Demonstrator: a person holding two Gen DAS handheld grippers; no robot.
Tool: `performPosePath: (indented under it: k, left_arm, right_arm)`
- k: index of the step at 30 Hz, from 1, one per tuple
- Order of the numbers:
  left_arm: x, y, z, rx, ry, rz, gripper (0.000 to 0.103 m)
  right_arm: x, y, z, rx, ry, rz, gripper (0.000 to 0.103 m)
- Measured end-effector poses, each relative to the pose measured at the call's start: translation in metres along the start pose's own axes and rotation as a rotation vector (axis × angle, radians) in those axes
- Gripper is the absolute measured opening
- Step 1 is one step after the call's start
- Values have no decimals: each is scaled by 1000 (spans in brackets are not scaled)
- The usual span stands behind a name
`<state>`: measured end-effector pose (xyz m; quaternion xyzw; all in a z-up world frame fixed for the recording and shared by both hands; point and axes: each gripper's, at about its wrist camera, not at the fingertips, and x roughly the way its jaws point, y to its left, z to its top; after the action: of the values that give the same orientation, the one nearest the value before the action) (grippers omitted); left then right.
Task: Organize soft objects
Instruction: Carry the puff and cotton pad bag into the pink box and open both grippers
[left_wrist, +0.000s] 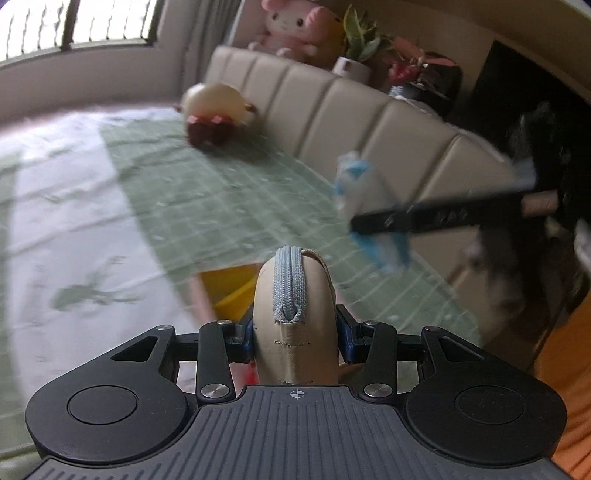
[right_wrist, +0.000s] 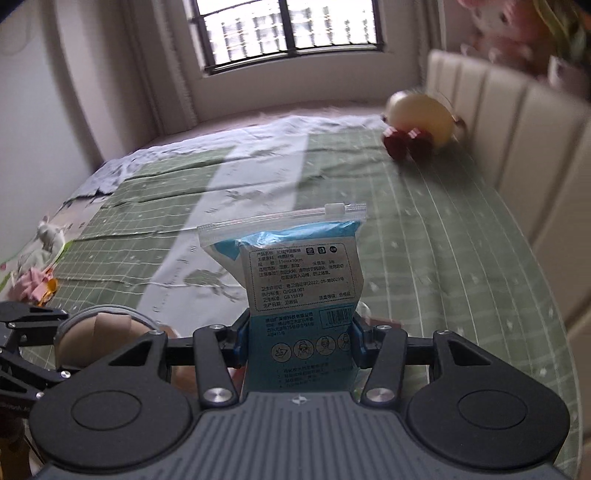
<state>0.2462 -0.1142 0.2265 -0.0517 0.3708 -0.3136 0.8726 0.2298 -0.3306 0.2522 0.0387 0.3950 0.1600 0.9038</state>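
My left gripper (left_wrist: 297, 338) is shut on a beige zip pouch (left_wrist: 295, 314) with a grey-blue zipper, held above the bed. My right gripper (right_wrist: 297, 341) is shut on a blue and clear zip bag of cotton pads (right_wrist: 295, 273), held upright over the green bedspread (right_wrist: 424, 240). The bag and right gripper show blurred at the right of the left wrist view (left_wrist: 369, 210). The pouch and left gripper show at the lower left of the right wrist view (right_wrist: 99, 339). A cream and red plush toy (left_wrist: 214, 110) lies by the headboard, also in the right wrist view (right_wrist: 421, 125).
A padded beige headboard (left_wrist: 351, 118) runs along the bed's right side, with a pink plush (left_wrist: 295, 26) and potted plants (left_wrist: 362, 48) behind it. A yellow container (left_wrist: 232, 288) sits below the pouch. Soft toys and pink cloth (right_wrist: 37, 266) lie at the bed's left edge. A window (right_wrist: 284, 29) is ahead.
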Motion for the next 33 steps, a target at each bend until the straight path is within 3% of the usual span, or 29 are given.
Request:
performPosePath:
  k: [4,9,13,18,23,29,33]
  left_arm:
    - [73,12,-3,-147,36,-117,45]
    - [155,36,-24,-221,165,-54,45]
    - [178,49,-40,-213,179,-46,50]
    - [189,51,-49,-149,157,-30,56]
    - [184,33,-37,-74,152,35,58]
    - [159,23,-31,24,123,89,55]
    - [140,25,-24,16,72,85,54]
  right_arm:
    - [42,-35,-27,113,46,13,50]
    - [100,-63,-58,206,96,-23,50]
    - [129,-75,-74,264,118,4,50]
    - [149,-63,-77,237,93,-25,51]
    - [151,-54,-78,183,82,-49,53]
    - [138,-50,-73,202,53,35,67]
    - [116,-40,-66,171,-28,48,71]
